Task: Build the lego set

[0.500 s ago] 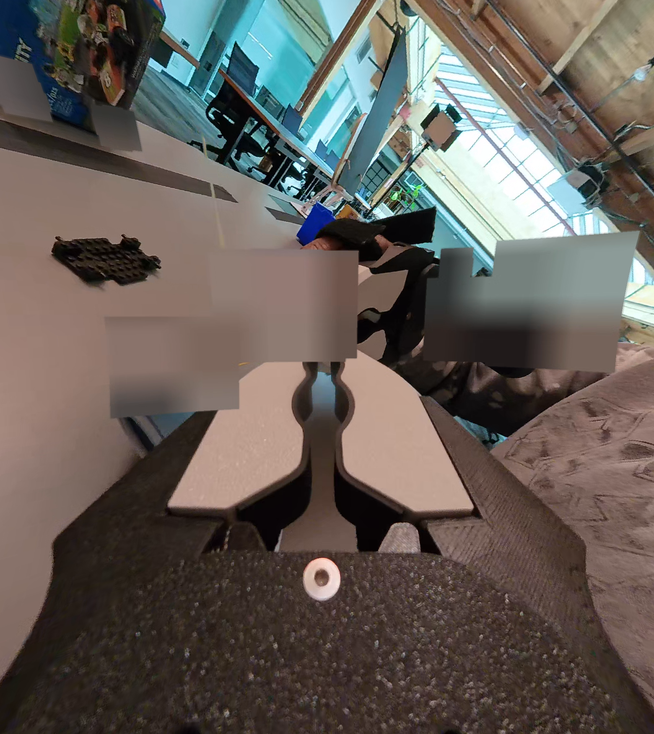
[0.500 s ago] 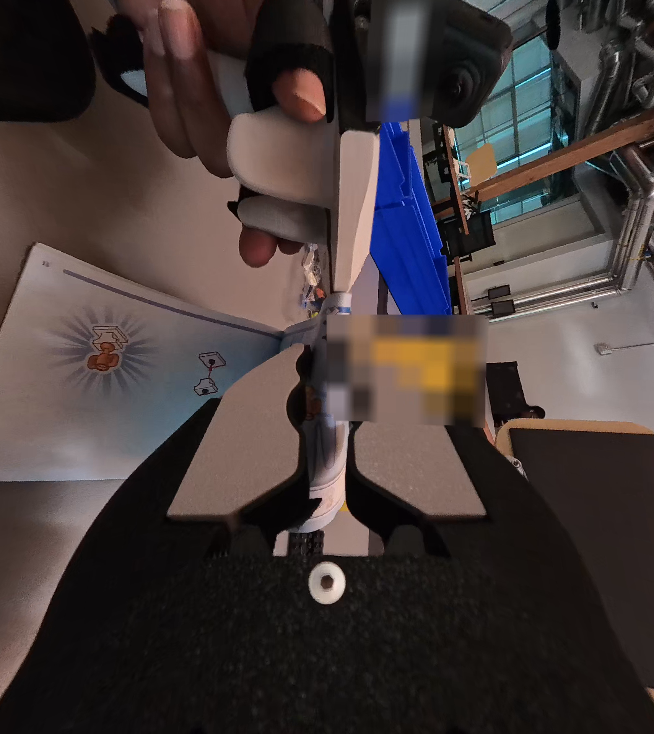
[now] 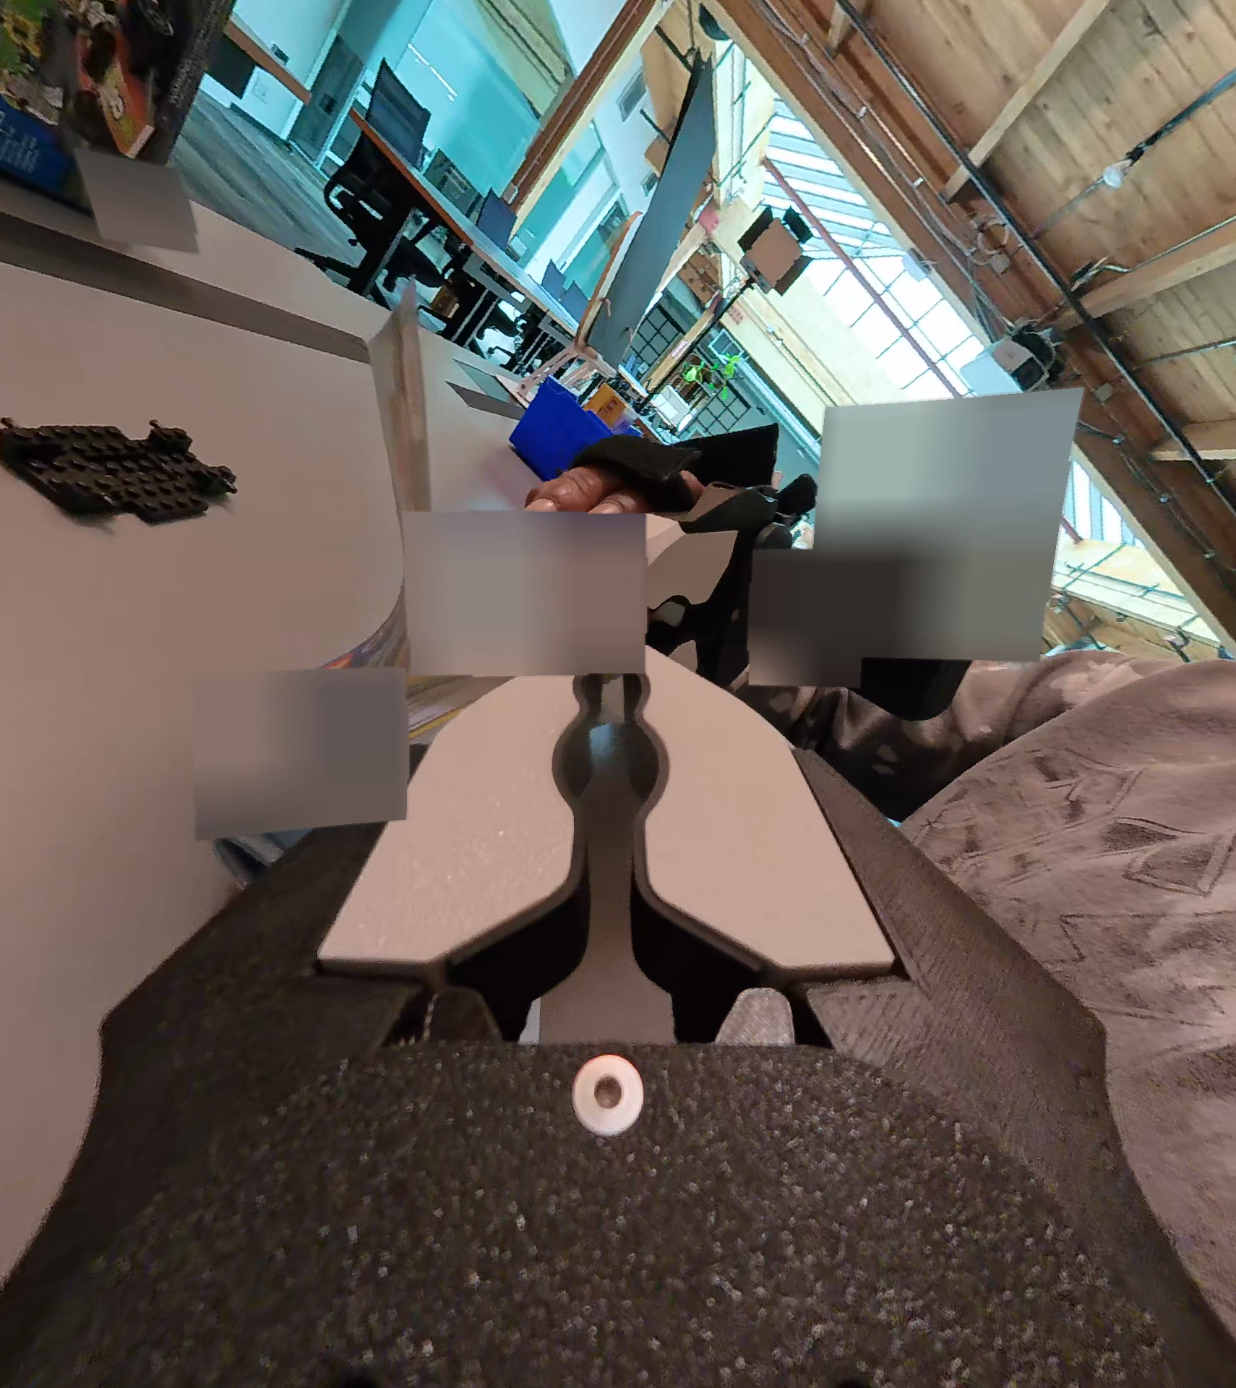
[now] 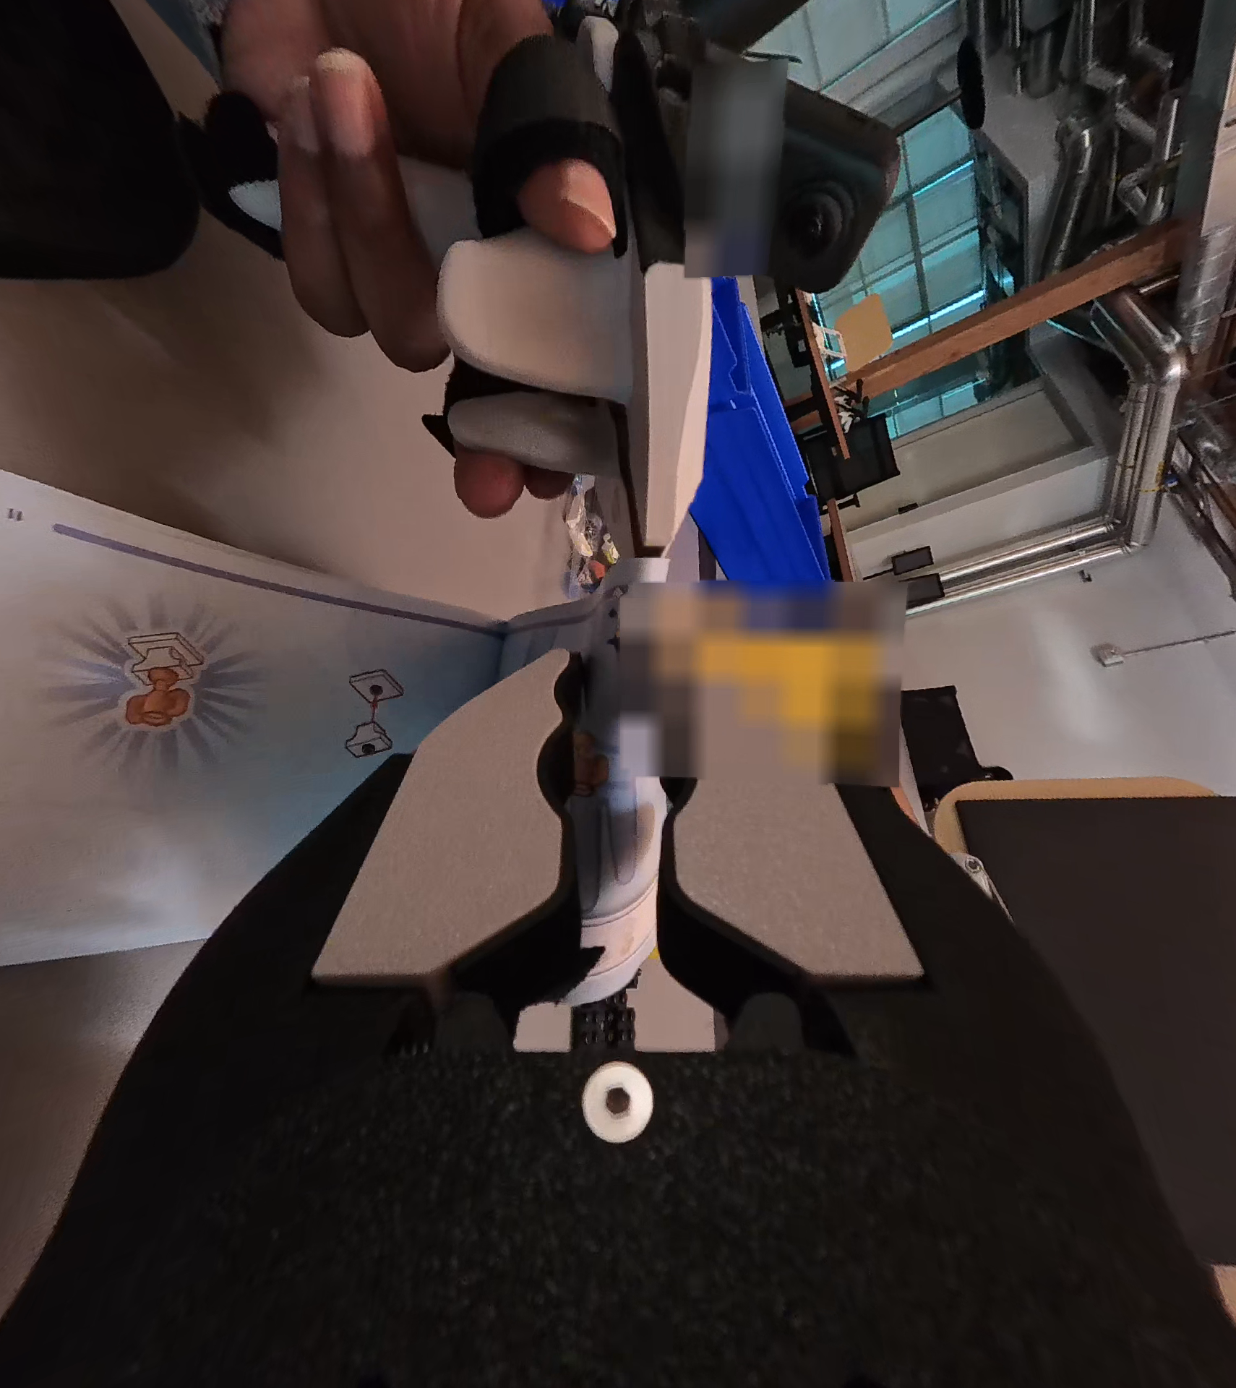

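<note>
Pinching a raised page of the open light-blue instruction booklet (image 4: 149, 751): right gripper (image 4: 619, 676) and left gripper (image 4: 649, 544); page edge blurred at twelve o'clock.

Open-plan office. Exposed timber ceiling (image 3: 1095, 150) with beams and conduit. Long desks (image 3: 450, 218) with black office chairs (image 3: 375, 165) stand far off. Large windows (image 3: 870, 300) admit daylight. Silver ducts (image 4: 1141, 420) run along a white wall (image 4: 1050, 676).
</note>
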Demonstrator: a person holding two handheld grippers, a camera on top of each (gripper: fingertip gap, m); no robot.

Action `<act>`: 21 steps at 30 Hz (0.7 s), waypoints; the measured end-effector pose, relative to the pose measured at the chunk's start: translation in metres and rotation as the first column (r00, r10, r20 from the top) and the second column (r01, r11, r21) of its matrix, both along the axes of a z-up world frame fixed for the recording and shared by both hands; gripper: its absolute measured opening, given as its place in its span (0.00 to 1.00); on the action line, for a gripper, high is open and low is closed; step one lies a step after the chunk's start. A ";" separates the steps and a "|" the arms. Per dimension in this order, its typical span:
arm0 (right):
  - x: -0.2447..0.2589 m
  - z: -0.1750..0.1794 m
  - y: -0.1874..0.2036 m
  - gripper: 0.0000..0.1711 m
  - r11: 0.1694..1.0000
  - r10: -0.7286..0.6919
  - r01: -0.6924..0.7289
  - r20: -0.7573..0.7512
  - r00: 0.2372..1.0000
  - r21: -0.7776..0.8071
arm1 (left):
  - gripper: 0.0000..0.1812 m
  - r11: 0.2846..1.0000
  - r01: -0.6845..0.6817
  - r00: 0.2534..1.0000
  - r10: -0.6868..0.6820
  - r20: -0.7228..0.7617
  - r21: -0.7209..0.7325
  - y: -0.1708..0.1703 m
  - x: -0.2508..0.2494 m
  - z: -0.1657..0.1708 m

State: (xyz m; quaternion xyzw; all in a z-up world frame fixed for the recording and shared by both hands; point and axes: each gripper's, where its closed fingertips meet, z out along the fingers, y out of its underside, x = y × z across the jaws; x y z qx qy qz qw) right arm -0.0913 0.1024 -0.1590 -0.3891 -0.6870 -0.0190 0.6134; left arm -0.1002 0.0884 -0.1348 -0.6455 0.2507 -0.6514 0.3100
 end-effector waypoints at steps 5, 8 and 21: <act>-0.001 0.001 -0.005 0.10 1.000 0.010 -0.009 -0.014 1.000 0.008 | 0.04 1.000 -0.019 1.000 0.019 -0.010 -0.008 0.003 0.001 -0.004; -0.002 0.000 -0.008 0.10 0.999 0.010 -0.010 -0.009 1.000 0.034 | 0.03 0.999 -0.009 1.000 0.009 0.008 -0.033 0.002 0.002 -0.004; -0.003 -0.006 -0.024 0.08 0.983 0.001 -0.004 0.016 1.000 0.185 | 0.03 0.988 0.013 0.998 -0.004 0.058 -0.153 0.005 0.000 -0.012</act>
